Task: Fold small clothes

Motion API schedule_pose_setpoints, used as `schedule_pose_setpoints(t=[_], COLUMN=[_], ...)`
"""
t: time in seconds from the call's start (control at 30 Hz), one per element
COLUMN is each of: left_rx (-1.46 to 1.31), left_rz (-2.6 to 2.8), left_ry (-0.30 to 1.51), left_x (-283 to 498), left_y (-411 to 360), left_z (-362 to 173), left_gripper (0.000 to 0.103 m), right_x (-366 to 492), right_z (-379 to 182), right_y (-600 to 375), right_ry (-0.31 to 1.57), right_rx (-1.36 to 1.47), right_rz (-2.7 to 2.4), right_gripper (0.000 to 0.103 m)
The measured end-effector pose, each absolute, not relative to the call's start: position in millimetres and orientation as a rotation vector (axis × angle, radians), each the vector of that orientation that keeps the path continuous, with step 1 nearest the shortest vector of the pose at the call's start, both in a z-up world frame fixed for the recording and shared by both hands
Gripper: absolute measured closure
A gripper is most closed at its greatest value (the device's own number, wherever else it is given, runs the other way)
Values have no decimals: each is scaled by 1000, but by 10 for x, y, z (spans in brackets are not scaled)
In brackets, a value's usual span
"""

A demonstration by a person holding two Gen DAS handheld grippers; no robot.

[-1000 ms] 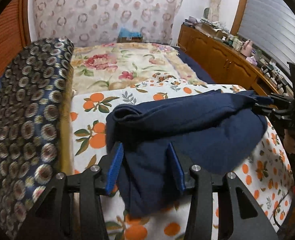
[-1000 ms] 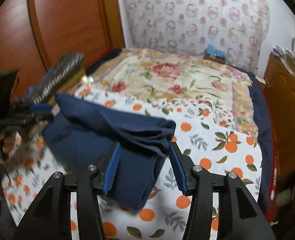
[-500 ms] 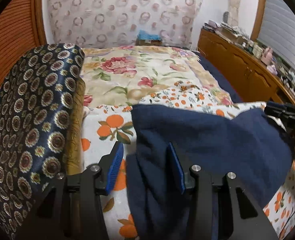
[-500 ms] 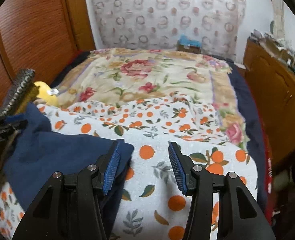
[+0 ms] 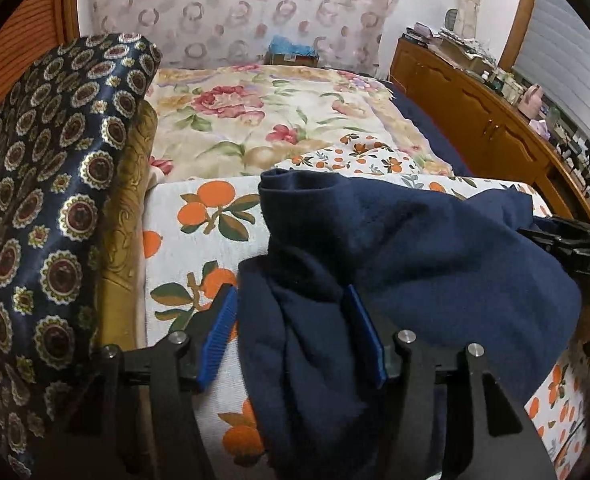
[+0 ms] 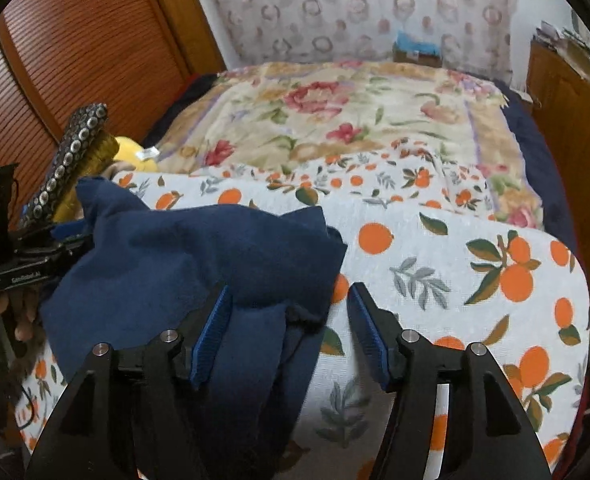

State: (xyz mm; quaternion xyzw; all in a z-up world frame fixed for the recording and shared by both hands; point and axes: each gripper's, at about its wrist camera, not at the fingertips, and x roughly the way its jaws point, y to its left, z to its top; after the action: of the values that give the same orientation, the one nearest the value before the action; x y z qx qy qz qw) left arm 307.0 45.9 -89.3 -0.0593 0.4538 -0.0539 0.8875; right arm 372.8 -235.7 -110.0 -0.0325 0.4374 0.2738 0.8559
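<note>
Two tools, left tool [image 5: 291, 332] and right tool [image 6: 289, 334], are opening, releasing the navy garment [image 5: 415, 248] between their jaws.

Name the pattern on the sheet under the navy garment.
Oranges with green leaves on white sheet; clearest in the right wrist view.

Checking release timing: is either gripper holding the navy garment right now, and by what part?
Neither clamps it. Both grippers' jaws are opening. The navy garment has a bunched fold between the left gripper pads and an edge inside the right gripper, lying loose on the orange-print sheet.
</note>
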Motion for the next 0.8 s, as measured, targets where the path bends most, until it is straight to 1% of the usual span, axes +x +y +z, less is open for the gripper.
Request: schedule_pose_setpoints(t=[0.07,0.1,0.13,0.17,0.2,0.23,0.27,0.3,0.37,0.47,0.63,0.8], left_rx=[-139,-138,-139,-139,-142,-156,-164,-173,-197,-233,-248,-263], left_rz=[-127,-135,-151,-166,-182,-195,-206,-224,-248,-281,-303,-283], left_ry=[945,943,935,929,930,932,930,911,884,813,694,573], left_x=[3057,3051,3037,3032,3029,3021,3010,2974,2911,2742,2408,2119], left_y=[469,464,458,461,465,478,486,503,531,570,603,815], left_z=[-892,-888,-880,-869,-862,-853,-835,-788,-698,-483,-90,288], left_gripper=[47,51,55,63,76,83,91,94,95,95,96,96], right_x=[3710,3693,3674,3642,3629,3625,3614,3596,3541,3429,3231,3050], right_z=[-1097,-1098,-1102,-1106,-1107,-1112,-1114,-1108,-1060,-909,-562,-127], right_y=[-2334,-2309,-2281,-2252,-2241,-2235,-2223,-2211,-2209,-2236,-2213,-2071], right_ry=[919,915,912,906,907,912,914,907,878,810,700,586], right_rx=[-58,-68,-82,-99,-97,-90,-81,-88,-89,-75,-82,-115], right_rz=[595,603,611,622,640,662,690,695,701,700,695,714], right_gripper=[41,42,50,57,63,75,82,83,88,90,92,93])
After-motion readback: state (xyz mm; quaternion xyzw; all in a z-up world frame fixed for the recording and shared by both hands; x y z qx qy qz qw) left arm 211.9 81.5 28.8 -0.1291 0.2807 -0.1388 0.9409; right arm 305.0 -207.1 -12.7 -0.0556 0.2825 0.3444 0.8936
